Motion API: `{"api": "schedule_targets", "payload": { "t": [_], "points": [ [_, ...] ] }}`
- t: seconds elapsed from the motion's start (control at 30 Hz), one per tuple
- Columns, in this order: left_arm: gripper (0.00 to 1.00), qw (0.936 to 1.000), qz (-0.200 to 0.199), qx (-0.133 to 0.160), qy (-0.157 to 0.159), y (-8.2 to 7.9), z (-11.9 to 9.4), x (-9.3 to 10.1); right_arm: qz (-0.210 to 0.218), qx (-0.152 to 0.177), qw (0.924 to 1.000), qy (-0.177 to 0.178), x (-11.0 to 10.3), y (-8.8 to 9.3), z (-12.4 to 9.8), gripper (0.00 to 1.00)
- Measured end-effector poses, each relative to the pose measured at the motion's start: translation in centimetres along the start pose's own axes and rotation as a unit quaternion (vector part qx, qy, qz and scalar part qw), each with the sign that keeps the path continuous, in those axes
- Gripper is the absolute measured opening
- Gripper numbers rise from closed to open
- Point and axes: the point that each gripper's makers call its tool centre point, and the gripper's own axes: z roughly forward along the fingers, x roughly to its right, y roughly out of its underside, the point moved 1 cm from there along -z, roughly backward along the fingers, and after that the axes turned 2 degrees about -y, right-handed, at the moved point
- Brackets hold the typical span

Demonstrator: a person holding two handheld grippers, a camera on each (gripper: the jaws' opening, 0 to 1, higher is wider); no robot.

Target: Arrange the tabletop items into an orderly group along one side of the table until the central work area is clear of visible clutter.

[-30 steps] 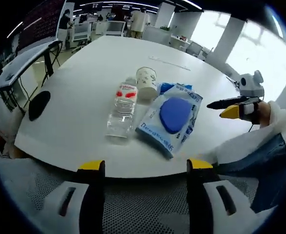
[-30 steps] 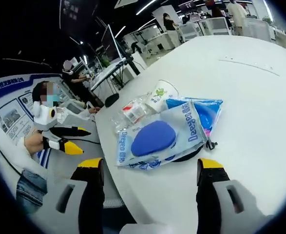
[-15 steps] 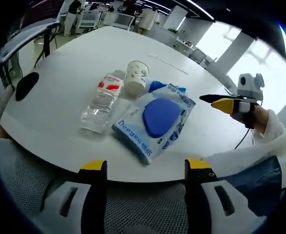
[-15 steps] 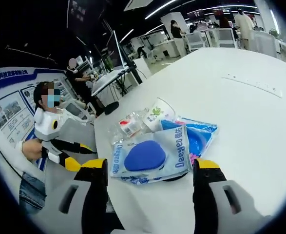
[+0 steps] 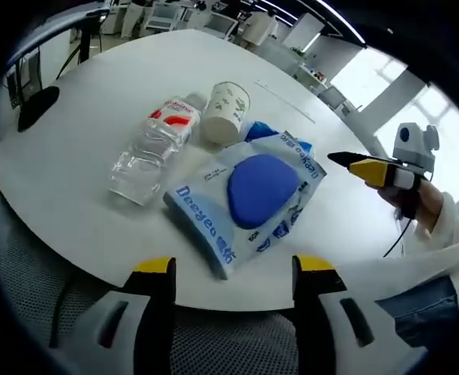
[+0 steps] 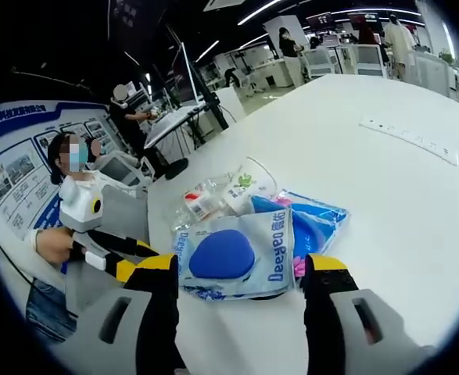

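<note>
Left gripper view: left gripper [image 5: 229,269] gapes wide, empty, at the table's [image 5: 88,117] near edge. One bottle [image 5: 152,150], one paper cup [image 5: 225,112] and two blue packets [image 5: 249,195] lie clustered, unsorted; right gripper [image 5: 362,166] hovers right. Right gripper view: right gripper [image 6: 241,269] wide, empty, near the packets [image 6: 241,254].

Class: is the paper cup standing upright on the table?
No, the paper cup lies on its side beside the water bottle.
</note>
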Motion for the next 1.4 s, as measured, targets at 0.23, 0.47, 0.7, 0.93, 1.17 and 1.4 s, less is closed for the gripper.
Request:
{"api": "schedule_targets", "payload": {
  "t": [0.23, 0.47, 0.7, 0.93, 1.17, 1.4],
  "points": [
    [0.59, 0.9992, -0.029, 0.025, -0.006, -0.6, 0.3, -0.6, -0.027, -0.035, 0.9990, -0.002, 0.4, 1.3, 1.5, 0.62],
    [0.57, 0.9995, -0.032, 0.003, 0.001, 0.5, 2.0, -0.1, -0.027, -0.061, 0.9978, -0.005, 1.0, 2.2, 2.8, 0.62],
    [0.44, 0.9976, -0.057, 0.036, 0.015, -0.6, 2.4, -0.2, -0.019, -0.068, 0.9975, -0.003, 1.3, 2.9, 3.6, 0.58],
    [0.24, 0.9982, -0.043, 0.041, -0.005, -0.4, 2.9, -0.6, -0.023, -0.063, 0.9977, 0.006, 1.4, 3.2, 3.9, 0.50],
    [0.07, 0.9961, -0.076, 0.038, -0.023, -0.1, 2.8, -1.8, -0.039, -0.061, 0.9969, 0.031, 2.3, 3.5, 3.5, 0.19],
    [0.02, 0.9945, -0.100, 0.028, -0.017, 0.3, 2.9, -1.6, -0.012, -0.036, 0.9989, 0.028, 2.1, 3.3, 2.9, 0.04]
  ]
}}
